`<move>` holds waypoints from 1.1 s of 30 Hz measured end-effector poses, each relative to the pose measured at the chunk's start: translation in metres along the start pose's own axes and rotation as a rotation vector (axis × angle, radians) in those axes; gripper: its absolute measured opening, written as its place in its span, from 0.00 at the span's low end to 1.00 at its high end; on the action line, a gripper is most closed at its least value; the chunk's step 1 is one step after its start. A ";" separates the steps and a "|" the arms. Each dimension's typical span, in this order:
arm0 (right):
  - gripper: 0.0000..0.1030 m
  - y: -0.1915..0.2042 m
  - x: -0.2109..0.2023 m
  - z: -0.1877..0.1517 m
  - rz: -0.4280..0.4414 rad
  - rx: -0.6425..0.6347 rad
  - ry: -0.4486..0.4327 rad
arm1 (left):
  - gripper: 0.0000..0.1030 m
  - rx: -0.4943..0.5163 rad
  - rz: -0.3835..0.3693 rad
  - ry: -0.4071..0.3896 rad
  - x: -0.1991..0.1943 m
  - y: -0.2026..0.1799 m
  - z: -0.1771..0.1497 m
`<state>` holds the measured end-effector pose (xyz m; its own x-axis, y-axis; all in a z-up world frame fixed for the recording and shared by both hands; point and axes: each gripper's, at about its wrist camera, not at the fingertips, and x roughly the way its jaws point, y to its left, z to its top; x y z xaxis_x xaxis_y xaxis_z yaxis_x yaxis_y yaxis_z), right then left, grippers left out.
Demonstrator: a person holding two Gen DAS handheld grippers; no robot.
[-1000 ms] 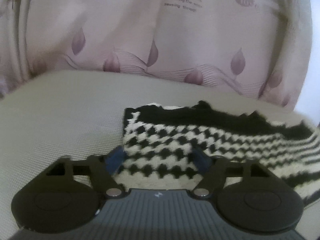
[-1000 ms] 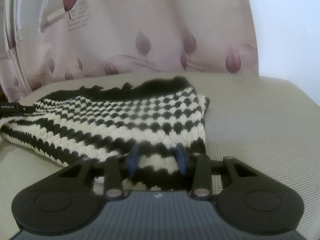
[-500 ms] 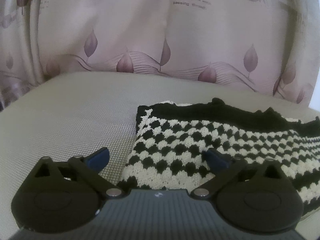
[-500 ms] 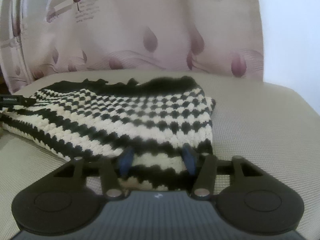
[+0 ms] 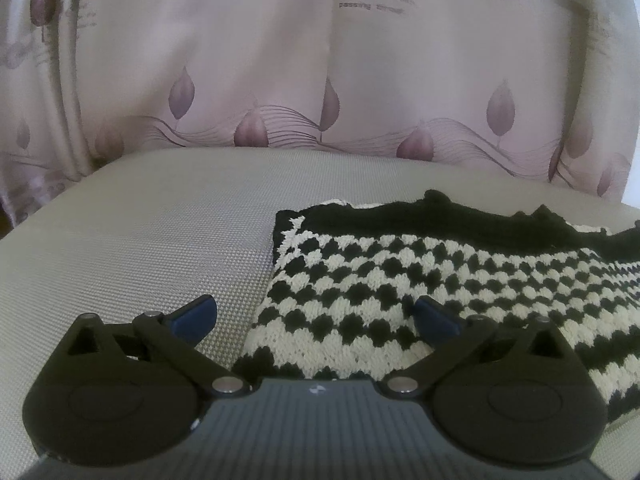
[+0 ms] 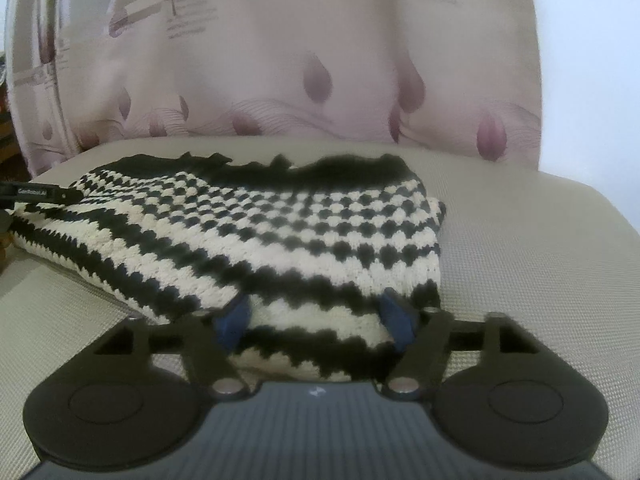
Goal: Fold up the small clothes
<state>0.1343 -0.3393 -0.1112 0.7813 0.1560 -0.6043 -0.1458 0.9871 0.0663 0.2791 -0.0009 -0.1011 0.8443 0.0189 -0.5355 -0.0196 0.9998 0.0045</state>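
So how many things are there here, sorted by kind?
Knitted black-and-cream garment: 1
Tongs: 2, left tongs and right tongs, both open over the garment's near edge
Grey cushioned surface: 1
Pink leaf-print curtain: 1
Total: 5

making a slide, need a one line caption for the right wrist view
Right claw open over the near edge of a folded black-and-white knit top on a beige cushion.
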 end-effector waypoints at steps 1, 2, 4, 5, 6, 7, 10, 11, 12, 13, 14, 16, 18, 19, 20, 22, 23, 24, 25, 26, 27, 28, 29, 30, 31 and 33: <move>0.80 0.002 0.000 0.000 -0.001 -0.011 0.000 | 1.00 -0.001 -0.004 0.002 0.000 0.000 0.000; 0.92 0.004 -0.001 0.000 -0.009 -0.020 -0.001 | 1.00 -0.004 -0.007 0.005 0.000 0.001 0.000; 1.00 0.006 -0.001 -0.001 -0.038 -0.031 0.000 | 1.00 -0.015 -0.022 0.018 0.002 0.003 0.000; 1.00 0.006 -0.001 -0.001 -0.040 -0.031 0.002 | 1.00 -0.025 -0.029 0.023 0.002 0.004 0.000; 1.00 0.005 -0.001 -0.001 -0.041 -0.026 0.005 | 1.00 -0.036 -0.041 0.030 0.002 0.007 -0.001; 1.00 0.004 -0.001 -0.001 -0.044 -0.018 0.005 | 1.00 -0.047 -0.056 0.030 0.002 0.009 -0.002; 1.00 0.003 -0.002 -0.002 -0.060 -0.013 0.005 | 1.00 -0.099 -0.114 0.032 0.002 0.019 -0.003; 1.00 0.004 -0.002 -0.002 -0.069 -0.017 0.006 | 1.00 -0.112 -0.122 0.033 0.002 0.021 -0.003; 1.00 0.005 -0.002 -0.002 -0.090 -0.022 0.013 | 1.00 -0.115 -0.127 0.037 0.002 0.022 -0.003; 1.00 0.006 -0.001 -0.002 -0.104 -0.028 0.018 | 1.00 -0.110 -0.134 0.047 0.002 0.022 -0.003; 1.00 0.007 -0.003 -0.003 -0.112 -0.037 0.013 | 1.00 -0.103 -0.151 0.061 0.002 0.022 -0.002; 1.00 0.008 -0.010 -0.005 -0.102 -0.048 -0.028 | 1.00 -0.093 -0.193 0.071 -0.001 0.024 -0.001; 1.00 0.006 -0.017 -0.006 -0.080 -0.033 -0.062 | 1.00 -0.066 -0.213 0.061 -0.006 0.028 0.003; 1.00 0.003 -0.020 -0.007 -0.066 -0.017 -0.082 | 1.00 -0.053 -0.223 0.060 -0.008 0.030 0.006; 1.00 -0.001 -0.024 -0.008 -0.061 0.002 -0.102 | 1.00 -0.047 -0.240 0.059 -0.009 0.034 0.008; 1.00 -0.006 -0.029 -0.009 -0.067 0.039 -0.135 | 1.00 -0.048 -0.291 0.083 -0.005 0.041 0.013; 1.00 -0.007 -0.031 -0.009 -0.067 0.050 -0.144 | 0.99 -0.057 -0.312 0.111 0.000 0.045 0.017; 1.00 -0.008 -0.031 -0.008 -0.066 0.056 -0.147 | 0.94 -0.068 -0.321 0.132 0.004 0.048 0.019; 1.00 -0.007 -0.031 -0.008 -0.068 0.051 -0.145 | 0.92 -0.087 -0.335 0.155 0.011 0.053 0.022; 1.00 -0.006 -0.030 -0.008 -0.069 0.039 -0.138 | 0.88 -0.109 -0.360 0.178 0.019 0.057 0.024; 1.00 -0.003 -0.029 -0.007 -0.073 0.027 -0.131 | 0.82 -0.135 -0.385 0.201 0.026 0.062 0.025; 1.00 -0.001 -0.027 -0.007 -0.079 0.012 -0.123 | 0.80 -0.166 -0.424 0.229 0.035 0.066 0.025; 1.00 0.002 -0.027 -0.006 -0.084 -0.003 -0.118 | 0.80 -0.182 -0.449 0.226 0.040 0.069 0.026; 1.00 0.004 -0.026 -0.007 -0.085 -0.013 -0.116 | 0.80 -0.190 -0.457 0.228 0.045 0.072 0.028; 1.00 0.005 -0.026 -0.007 -0.086 -0.020 -0.117 | 0.80 -0.202 -0.463 0.231 0.049 0.074 0.030; 1.00 0.006 -0.027 -0.008 -0.088 -0.022 -0.121 | 0.82 -0.218 -0.492 0.243 0.056 0.077 0.033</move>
<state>0.1079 -0.3383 -0.1006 0.8587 0.0734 -0.5072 -0.0855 0.9963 -0.0006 0.3423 0.0771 -0.1026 0.6356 -0.4744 -0.6090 0.2119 0.8658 -0.4533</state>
